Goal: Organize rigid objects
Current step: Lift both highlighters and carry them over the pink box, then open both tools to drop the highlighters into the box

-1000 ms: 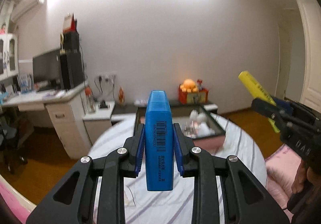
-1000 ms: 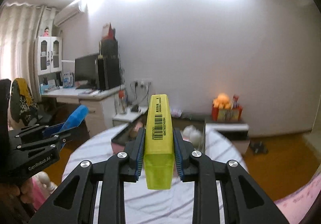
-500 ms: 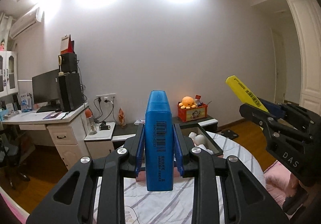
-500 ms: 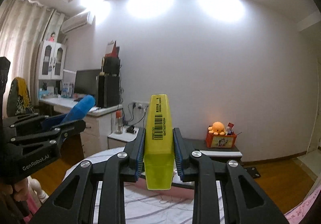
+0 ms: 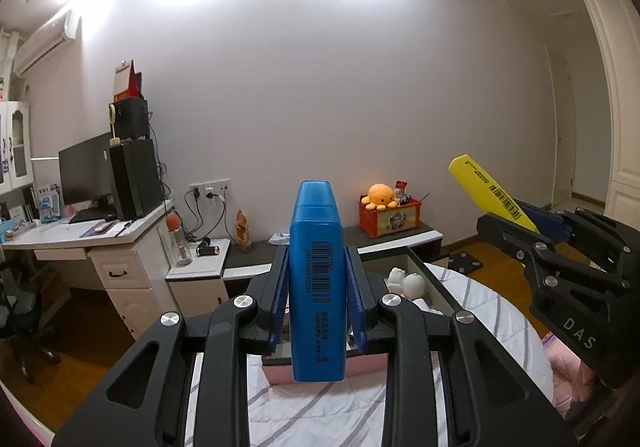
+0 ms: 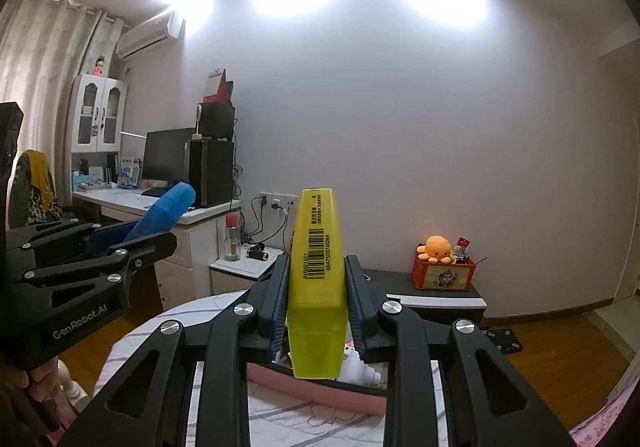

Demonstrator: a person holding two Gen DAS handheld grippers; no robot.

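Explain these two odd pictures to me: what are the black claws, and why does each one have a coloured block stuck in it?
There is no robot here: a person carries a hand-held gripper in each hand, with a camera looking along its jaws. The left gripper is shut on a blue highlighter; the other picture shows the right gripper shut on a yellow highlighter. Each camera also catches the other gripper at its edge. Below lie a striped cloth and a pink-sided tray with small white items.

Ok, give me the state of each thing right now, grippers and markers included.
left gripper: shut on the blue highlighter
blue highlighter: capped, gripped, raised off the bed
right gripper: shut on the yellow highlighter
yellow highlighter: capped, gripped, raised
pink box: open, on the striped bedcover
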